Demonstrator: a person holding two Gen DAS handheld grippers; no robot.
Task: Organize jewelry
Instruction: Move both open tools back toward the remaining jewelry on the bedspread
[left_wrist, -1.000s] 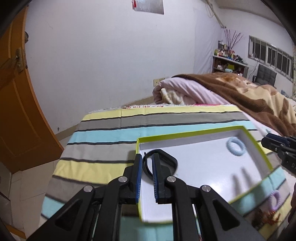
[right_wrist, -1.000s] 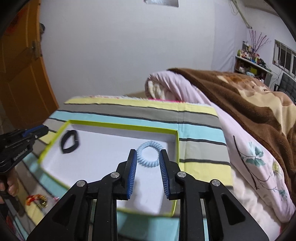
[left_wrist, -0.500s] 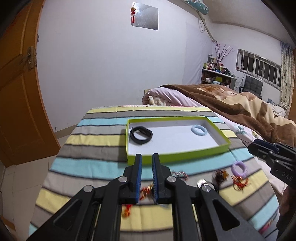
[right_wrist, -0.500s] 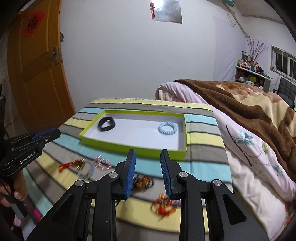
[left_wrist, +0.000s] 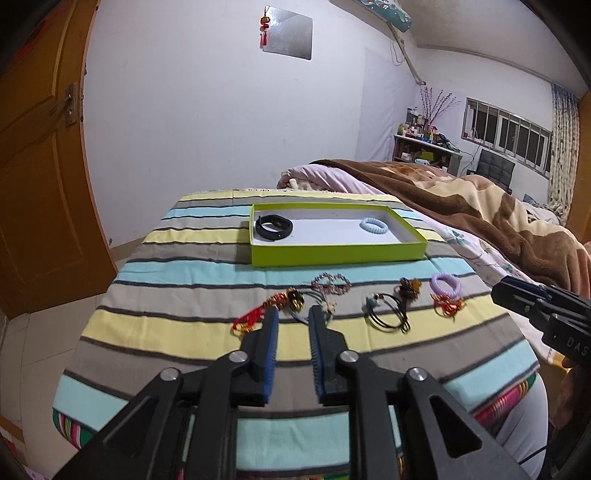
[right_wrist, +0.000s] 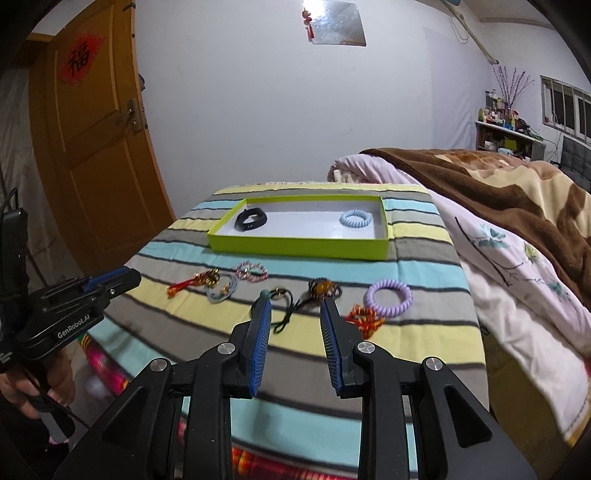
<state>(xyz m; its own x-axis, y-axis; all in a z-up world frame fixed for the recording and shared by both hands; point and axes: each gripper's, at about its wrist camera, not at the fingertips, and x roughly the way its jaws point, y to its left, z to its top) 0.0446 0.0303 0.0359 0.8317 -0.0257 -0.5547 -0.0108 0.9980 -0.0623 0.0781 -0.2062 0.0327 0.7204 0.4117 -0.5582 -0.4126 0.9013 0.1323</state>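
1. Left wrist view: the green tray held two pieces, a black band and a pale blue coil; roughly six more lay on the striped worktop. The left gripper hovered above them, fingers spread, empty.
2. Right wrist view: the right gripper hung over the black cord, fingers apart, beside a purple coil. A brown blanket lay alongside.

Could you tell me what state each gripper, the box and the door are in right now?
left gripper: open, holding nothing.
right gripper: open, holding nothing.
green box: lidless, holding the black band and the blue coil ring.
door: shut or ajar, cannot tell.
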